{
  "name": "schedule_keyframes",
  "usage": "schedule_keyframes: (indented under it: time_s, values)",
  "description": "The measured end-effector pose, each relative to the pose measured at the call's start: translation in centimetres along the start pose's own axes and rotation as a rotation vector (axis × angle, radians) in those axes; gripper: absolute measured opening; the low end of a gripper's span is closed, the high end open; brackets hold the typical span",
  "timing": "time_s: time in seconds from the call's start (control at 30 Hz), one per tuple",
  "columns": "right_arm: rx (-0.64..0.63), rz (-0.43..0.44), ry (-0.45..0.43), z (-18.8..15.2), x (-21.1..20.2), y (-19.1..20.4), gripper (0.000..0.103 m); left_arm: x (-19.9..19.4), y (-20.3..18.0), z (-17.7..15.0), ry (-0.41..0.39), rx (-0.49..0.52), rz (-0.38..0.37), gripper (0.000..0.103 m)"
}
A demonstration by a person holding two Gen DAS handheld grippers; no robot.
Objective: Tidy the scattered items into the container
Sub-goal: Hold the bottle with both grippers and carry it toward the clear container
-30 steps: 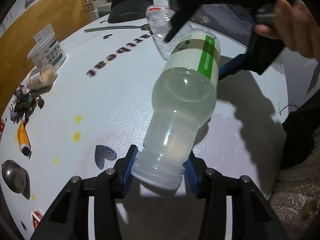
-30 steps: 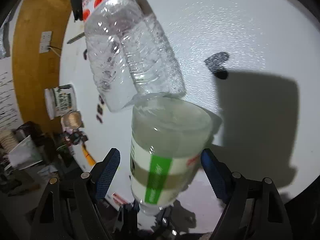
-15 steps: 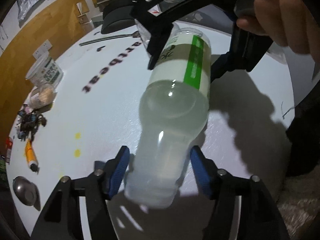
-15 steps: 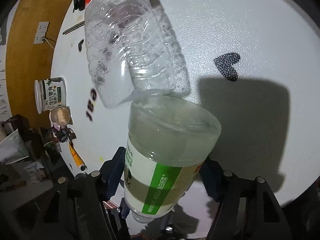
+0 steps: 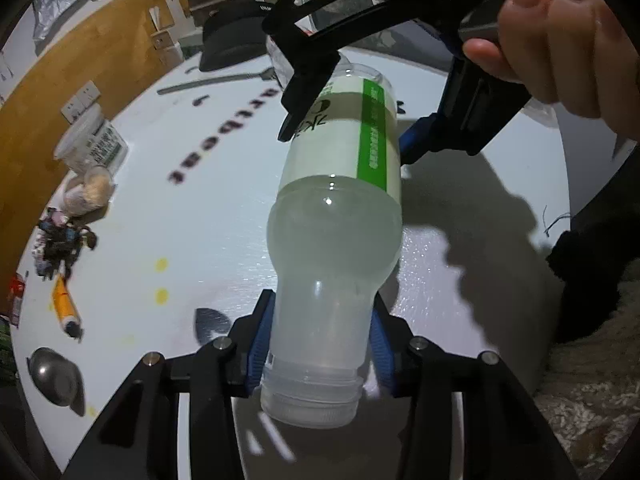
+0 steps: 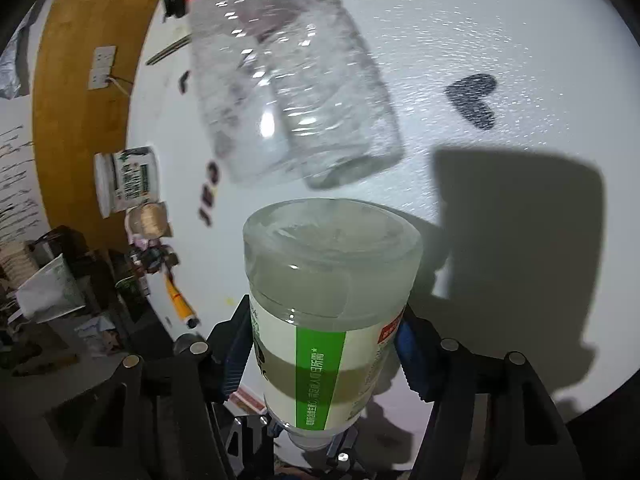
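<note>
A pale translucent bottle with a green-striped label (image 5: 336,216) hangs above the white table (image 5: 160,220), held from both ends. My left gripper (image 5: 320,344) is shut on its narrow neck just above the cap. My right gripper (image 6: 324,344) has its blue pads on the labelled body (image 6: 332,280), and its jaws are closing. In the left wrist view the right gripper (image 5: 360,120) comes in from the top, with a person's hand (image 5: 560,32) on its handle. A clear crumpled bottle (image 6: 288,80) lies on the table just beyond. No container shows.
At the table's left edge are a white tub with a green label (image 5: 92,144), a small jar on its side (image 5: 90,192), a dark tangle of small items (image 5: 60,240), an orange tube (image 5: 66,308) and a metal bowl (image 5: 56,376). A long metal utensil (image 5: 216,82) and a black cap (image 5: 236,40) lie at the back.
My left jaws sprang apart, slid a little up the bottle's neck, and shut on it again. My right jaws narrowed from wide apart onto the labelled body. Both hands stayed in place.
</note>
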State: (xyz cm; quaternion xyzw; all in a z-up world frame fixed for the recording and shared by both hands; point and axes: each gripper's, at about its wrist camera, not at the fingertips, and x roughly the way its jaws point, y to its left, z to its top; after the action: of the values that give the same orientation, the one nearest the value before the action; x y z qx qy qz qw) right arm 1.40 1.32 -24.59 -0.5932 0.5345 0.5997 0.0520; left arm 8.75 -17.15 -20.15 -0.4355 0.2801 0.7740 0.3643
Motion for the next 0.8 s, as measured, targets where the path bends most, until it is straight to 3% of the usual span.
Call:
schedule_keyframes:
  time_s: [0.3, 0.57, 0.8]
  values:
    - [-0.114, 0.120, -0.052, -1.3, -3.3, 5.3, 0.064, -3.9, 2.0, 1.7, -0.107, 0.086, 0.148, 0.042]
    - [-0.231, 0.191, -0.162, -0.9, -9.5, 10.5, 0.064, -7.1, 3.9, 6.7, -0.233, 0.158, 0.229, 0.041]
    - [-0.257, 0.258, -0.316, 0.0, -17.2, 11.6, 0.064, -9.1, 3.6, 12.9, -0.362, 0.303, 0.271, 0.041]
